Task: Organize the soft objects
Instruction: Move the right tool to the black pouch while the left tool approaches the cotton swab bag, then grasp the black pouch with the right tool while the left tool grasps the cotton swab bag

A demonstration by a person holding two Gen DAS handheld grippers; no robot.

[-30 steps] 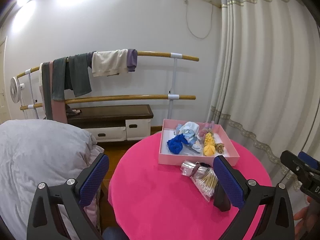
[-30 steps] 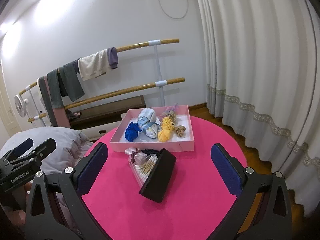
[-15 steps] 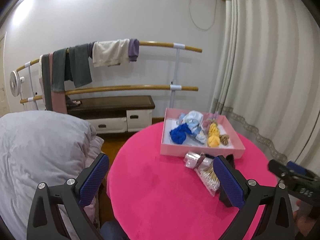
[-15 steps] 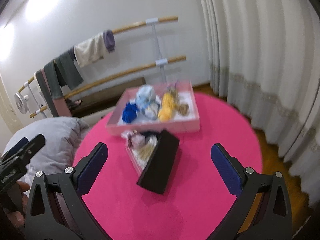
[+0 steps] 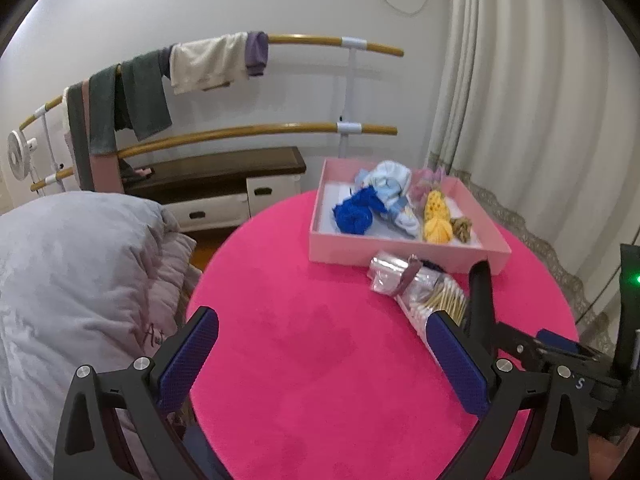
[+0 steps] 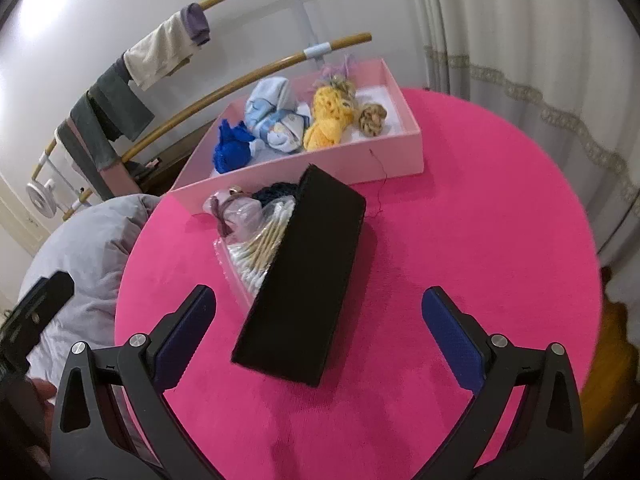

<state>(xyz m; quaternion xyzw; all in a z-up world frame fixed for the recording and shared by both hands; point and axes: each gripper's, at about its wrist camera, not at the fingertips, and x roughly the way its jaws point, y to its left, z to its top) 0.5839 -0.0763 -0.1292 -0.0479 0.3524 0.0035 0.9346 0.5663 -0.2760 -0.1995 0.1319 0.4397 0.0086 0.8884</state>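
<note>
A pink tray (image 6: 320, 162) sits at the far side of the round pink bench (image 6: 460, 240) and holds the soft objects: a royal-blue knitted piece (image 6: 230, 150) at its left, a pale blue printed cloth bundle (image 6: 272, 118) beside it, a yellow crocheted piece (image 6: 326, 122) next, and a small tan scrunchie (image 6: 372, 118) at the right. Behind the yellow piece lies something lilac and fringed, too small to name. Just in front of the tray a black box (image 6: 304, 276) lies tilted, hiding most of a clear bag of cotton swabs (image 6: 260, 246); a dark knit item is half hidden behind it. The left gripper (image 5: 320, 358) and right gripper (image 6: 320, 334) hover with fingers spread wide, holding nothing.
</note>
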